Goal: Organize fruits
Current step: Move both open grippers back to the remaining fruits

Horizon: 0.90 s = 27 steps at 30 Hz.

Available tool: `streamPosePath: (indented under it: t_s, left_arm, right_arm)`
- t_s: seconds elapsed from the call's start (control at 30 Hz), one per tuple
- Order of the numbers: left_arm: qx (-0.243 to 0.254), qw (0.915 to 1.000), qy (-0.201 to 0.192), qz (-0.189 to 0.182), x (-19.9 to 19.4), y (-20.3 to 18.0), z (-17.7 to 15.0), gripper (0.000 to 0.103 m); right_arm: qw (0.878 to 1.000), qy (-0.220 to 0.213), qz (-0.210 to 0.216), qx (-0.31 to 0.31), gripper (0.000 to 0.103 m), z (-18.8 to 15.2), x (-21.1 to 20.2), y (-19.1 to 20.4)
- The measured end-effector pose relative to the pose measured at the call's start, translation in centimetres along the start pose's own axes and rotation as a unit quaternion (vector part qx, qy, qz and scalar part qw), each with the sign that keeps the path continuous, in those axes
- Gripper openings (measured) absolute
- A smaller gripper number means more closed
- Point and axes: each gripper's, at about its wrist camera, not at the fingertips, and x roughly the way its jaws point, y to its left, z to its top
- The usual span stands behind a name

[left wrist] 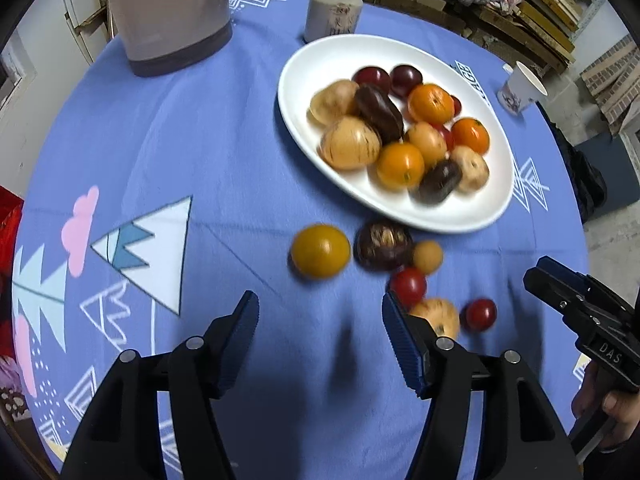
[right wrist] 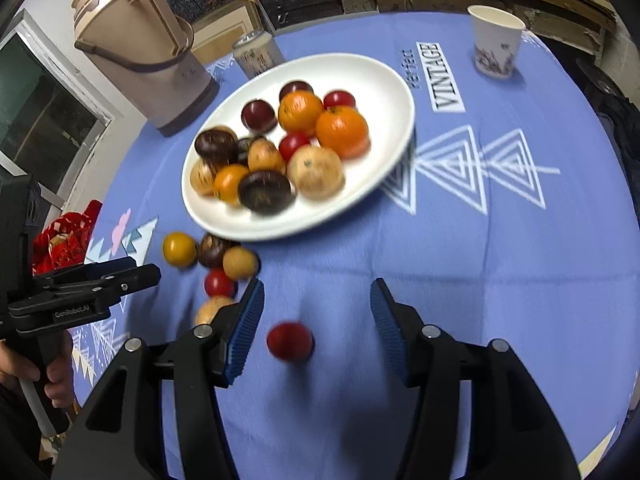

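Observation:
A white plate (left wrist: pixel 472 216) (right wrist: pixel 392 92) holds several oranges, tan fruits, dark fruits and red ones. Loose fruits lie on the blue cloth in front of it: a yellow-orange fruit (left wrist: pixel 320 251) (right wrist: pixel 179 249), a dark fruit (left wrist: pixel 383 245) (right wrist: pixel 212 250), a small tan fruit (left wrist: pixel 427 256) (right wrist: pixel 239 263), a red fruit (left wrist: pixel 408 285) (right wrist: pixel 218 283), a tan fruit (left wrist: pixel 438 316) (right wrist: pixel 210 309) and another red fruit (left wrist: pixel 481 314) (right wrist: pixel 290 341). My left gripper (left wrist: pixel 320 312) is open and empty, just short of the loose fruits. My right gripper (right wrist: pixel 316 308) is open, with that last red fruit lying between its fingers.
A beige thermos jug (left wrist: pixel 168 16) (right wrist: pixel 140 52) and a drink can (left wrist: pixel 334 12) (right wrist: pixel 258 58) stand behind the plate. A paper cup (left wrist: pixel 522 88) (right wrist: pixel 495 40) stands at the far right. Shelves with cardboard lie beyond the round table.

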Motion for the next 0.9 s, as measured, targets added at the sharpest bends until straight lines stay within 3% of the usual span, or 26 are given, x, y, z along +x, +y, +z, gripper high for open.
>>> streamPosePath:
  t_s: [0.3,0.9]
  left_arm:
    - [0.018,0.9997,0.013,0.009,0.0,-1.3,-2.4,0.068]
    - [0.041,0.9982,0.039,0.019,1.9,-4.9,-3.6,0.074]
  right_arm:
    - [1.000,0.012,-0.018,-0.002,0.060,-3.0,-0.4,0.1]
    - [0.999,0.004,-0.031,0.032,0.073,-4.9,-1.7,-2.4]
